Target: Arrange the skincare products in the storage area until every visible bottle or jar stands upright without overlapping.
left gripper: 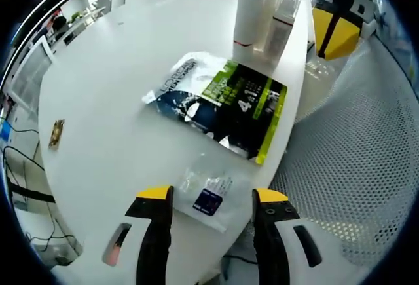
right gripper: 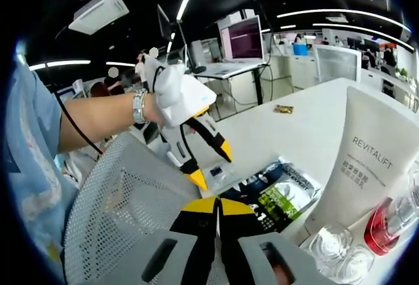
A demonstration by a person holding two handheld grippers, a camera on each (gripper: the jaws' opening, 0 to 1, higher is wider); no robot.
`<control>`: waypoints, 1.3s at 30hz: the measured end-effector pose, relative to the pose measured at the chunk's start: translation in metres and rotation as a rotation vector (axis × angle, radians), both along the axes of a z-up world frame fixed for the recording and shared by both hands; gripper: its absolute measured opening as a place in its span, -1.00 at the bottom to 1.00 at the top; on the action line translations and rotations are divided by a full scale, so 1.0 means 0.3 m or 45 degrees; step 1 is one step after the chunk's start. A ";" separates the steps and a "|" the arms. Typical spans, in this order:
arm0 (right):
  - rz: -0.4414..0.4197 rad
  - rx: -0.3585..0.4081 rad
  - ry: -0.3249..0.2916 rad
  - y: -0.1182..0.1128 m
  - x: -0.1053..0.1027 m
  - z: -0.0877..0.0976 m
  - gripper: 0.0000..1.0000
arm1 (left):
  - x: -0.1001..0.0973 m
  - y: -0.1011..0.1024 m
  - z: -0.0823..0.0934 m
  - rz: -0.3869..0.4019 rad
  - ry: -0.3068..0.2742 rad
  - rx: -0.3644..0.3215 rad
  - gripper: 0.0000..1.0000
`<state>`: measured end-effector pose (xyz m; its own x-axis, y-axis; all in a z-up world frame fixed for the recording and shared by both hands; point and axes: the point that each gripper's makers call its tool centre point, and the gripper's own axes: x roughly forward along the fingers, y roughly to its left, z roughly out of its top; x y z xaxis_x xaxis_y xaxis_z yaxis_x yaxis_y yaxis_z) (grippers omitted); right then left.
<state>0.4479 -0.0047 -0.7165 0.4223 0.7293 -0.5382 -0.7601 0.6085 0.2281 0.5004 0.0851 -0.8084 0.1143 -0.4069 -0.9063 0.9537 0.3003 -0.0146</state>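
1. Yellow tips of my left gripper [left gripper: 213, 196] are standing wide apart, gripping nothing, because I am aiming at the small sachet [left gripper: 208, 198] lying flat between them on the white table [left gripper: 105, 114].
2. My right gripper [right gripper: 217, 204] is resting pressed together, empty.
3. Beyond, the green pouch [left gripper: 245, 105] is lying flat, while the white tube [right gripper: 365, 164] is standing upright.

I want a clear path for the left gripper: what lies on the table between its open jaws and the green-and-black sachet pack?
In the left gripper view, a small clear sachet with a dark blue label lies between the left gripper and the sachet pack; otherwise bare table.
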 end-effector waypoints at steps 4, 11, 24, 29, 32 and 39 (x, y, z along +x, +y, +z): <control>0.012 -0.003 0.000 0.006 -0.005 -0.002 -1.00 | 0.026 -0.023 0.050 0.033 -0.039 -0.077 -0.06; 0.025 -0.012 -0.002 0.010 -0.009 -0.006 -1.00 | 0.165 -0.012 0.128 0.172 -0.184 -0.162 -0.04; 0.007 -0.079 0.008 -0.003 -0.006 -0.035 -1.00 | 0.598 0.053 0.236 0.822 -0.306 -0.356 -0.12; -0.003 -0.106 0.014 -0.011 -0.005 -0.052 -1.00 | 0.753 0.082 0.222 1.072 -0.272 -0.404 -0.07; -0.008 -0.109 -0.014 -0.012 0.001 -0.046 -1.00 | 0.824 0.107 0.195 1.225 -0.233 -0.420 -0.03; -0.045 -0.101 -0.042 -0.022 0.021 -0.041 -1.00 | 0.934 0.183 0.089 1.565 -0.193 -0.334 0.22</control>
<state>0.4543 -0.0113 -0.7287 0.4654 0.6694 -0.5791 -0.7443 0.6501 0.1532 0.7805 0.1401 -0.7817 0.6385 -0.1238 -0.7596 0.0460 0.9914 -0.1229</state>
